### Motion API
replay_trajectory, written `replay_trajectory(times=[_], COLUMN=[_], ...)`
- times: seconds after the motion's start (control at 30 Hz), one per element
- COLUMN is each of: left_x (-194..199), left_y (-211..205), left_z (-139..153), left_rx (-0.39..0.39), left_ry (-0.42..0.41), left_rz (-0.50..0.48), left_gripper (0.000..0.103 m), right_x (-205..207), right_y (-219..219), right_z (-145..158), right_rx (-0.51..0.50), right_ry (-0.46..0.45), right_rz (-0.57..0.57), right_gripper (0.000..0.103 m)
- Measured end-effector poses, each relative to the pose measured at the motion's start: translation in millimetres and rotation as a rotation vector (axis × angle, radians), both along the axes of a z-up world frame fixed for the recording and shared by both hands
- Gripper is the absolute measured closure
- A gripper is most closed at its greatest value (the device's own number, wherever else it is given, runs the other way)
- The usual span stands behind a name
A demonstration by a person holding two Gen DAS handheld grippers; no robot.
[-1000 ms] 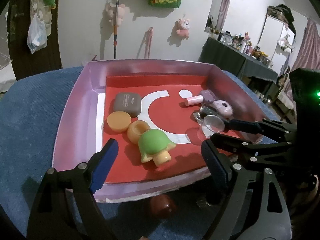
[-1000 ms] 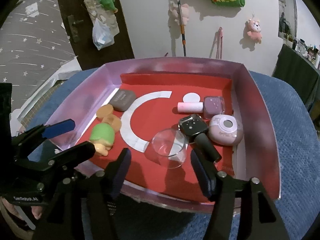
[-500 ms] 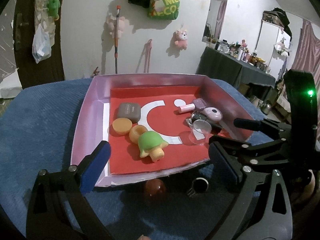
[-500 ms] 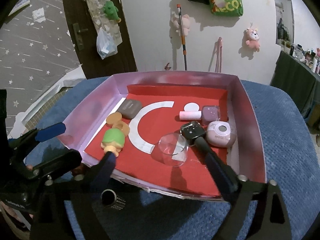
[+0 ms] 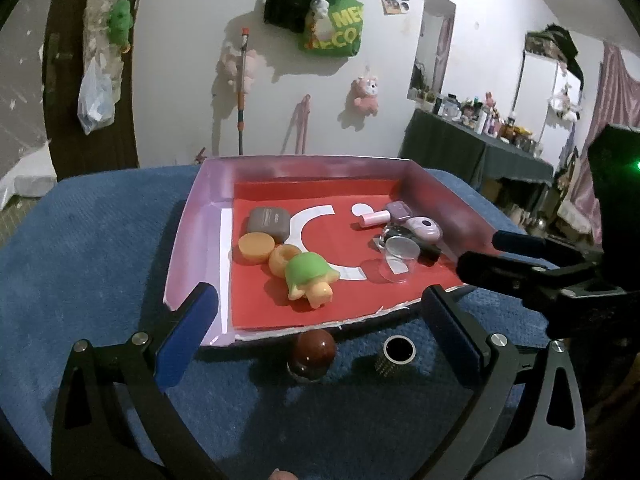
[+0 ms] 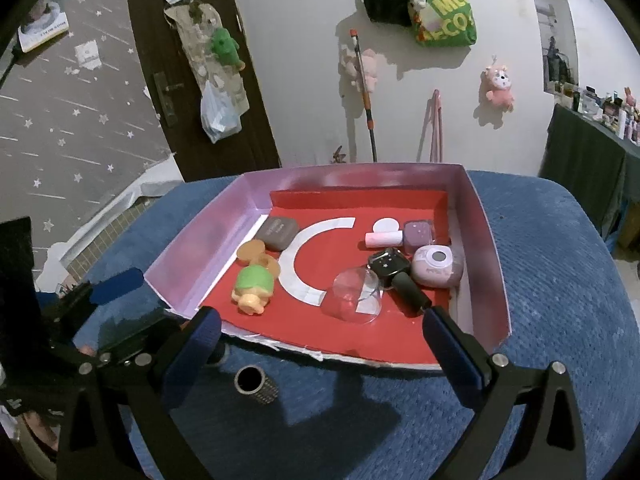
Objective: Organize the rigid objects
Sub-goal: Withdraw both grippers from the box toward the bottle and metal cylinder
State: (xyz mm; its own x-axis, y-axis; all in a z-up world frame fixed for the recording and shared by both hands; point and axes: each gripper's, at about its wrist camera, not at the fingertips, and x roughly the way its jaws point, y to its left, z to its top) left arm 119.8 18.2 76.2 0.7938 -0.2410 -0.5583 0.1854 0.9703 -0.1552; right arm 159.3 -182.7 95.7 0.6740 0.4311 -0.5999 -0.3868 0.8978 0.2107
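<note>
Here both tongs hang released and empty over the near edge of the tray (image 5: 188,236): the left tongs (image 5: 316,320) gape wide around a dark red ball-topped piece (image 5: 313,354) and a knurled metal cylinder (image 5: 394,356), both lying on the blue padded surface (image 5: 92,248) just outside the tray's front lip. The right tongs (image 6: 320,338), equally spread, hover beside them with the same cylinder (image 6: 256,385) near the left finger.

Inside the tray, goods are already gathered. Toward its left wall sit a grey-brown case (image 5: 267,222), an orange disc (image 5: 256,248), an orange ring-shaped piece (image 5: 283,258) and a green turtle toy (image 5: 310,278), the last three touching in a row. Toward its right wall cluster a pink tube (image 6: 383,238), a purple block (image 6: 418,234), a pale lilac rounded device (image 6: 436,266), a black starred item with a handle (image 6: 396,278) and a clear overturned cup (image 6: 354,292).

Judging by this, most of the sorting is done; the ball-topped piece and the cylinder appear to be what remains outside the tray.
</note>
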Motion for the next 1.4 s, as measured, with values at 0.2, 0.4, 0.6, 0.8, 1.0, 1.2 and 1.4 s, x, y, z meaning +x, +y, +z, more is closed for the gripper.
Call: replay_trajectory(times=[0.2,0.4,0.6,0.8,1.0,1.2,1.4], left_x=[-5.9,-15.3,-22.3,-27.2,-27.7,-25.5,-16.2], left_y=[7.9,4.6,9.6,10.7,12.1,13.2,12.9], left_z=[-9.2,-18.1,-27.9,-37.1,-48.6,-54.0,-57.6], left_rx=[-0.037,-0.015,-0.033,-0.033,-0.060,-0.042,-0.040], left_ry=[0.027,0.064,0.084,0.103,0.142,0.151,0.172], left_rz=[0.008,-0.009,0.005,0.009,0.007,0.022,0.023], left_gripper=[0.000,0.000,0.000,0.000,0.000,0.001,0.011], right_x=[-19.1,-39.0,-52.8,-60.6,-60.8,-58.9,-53.3], right_y=[-1.5,-1.5,-3.4,-2.1,3.8,7.5,17.7], right_z=[1.0,-0.5,-8.5,-19.8,-40.1,-57.3,-62.5], right_rx=[0.000,-0.027,-0.023,-0.043,-0.055,-0.056,-0.071], right_ry=[-0.033,-0.081,-0.087,-0.077,-0.017,0.040,0.069], right_rz=[-0.011,-0.039,-0.048,-0.044,-0.028,0.005,0.031], right_gripper=[0.000,0.000,0.000,0.005,0.021,0.032,0.035])
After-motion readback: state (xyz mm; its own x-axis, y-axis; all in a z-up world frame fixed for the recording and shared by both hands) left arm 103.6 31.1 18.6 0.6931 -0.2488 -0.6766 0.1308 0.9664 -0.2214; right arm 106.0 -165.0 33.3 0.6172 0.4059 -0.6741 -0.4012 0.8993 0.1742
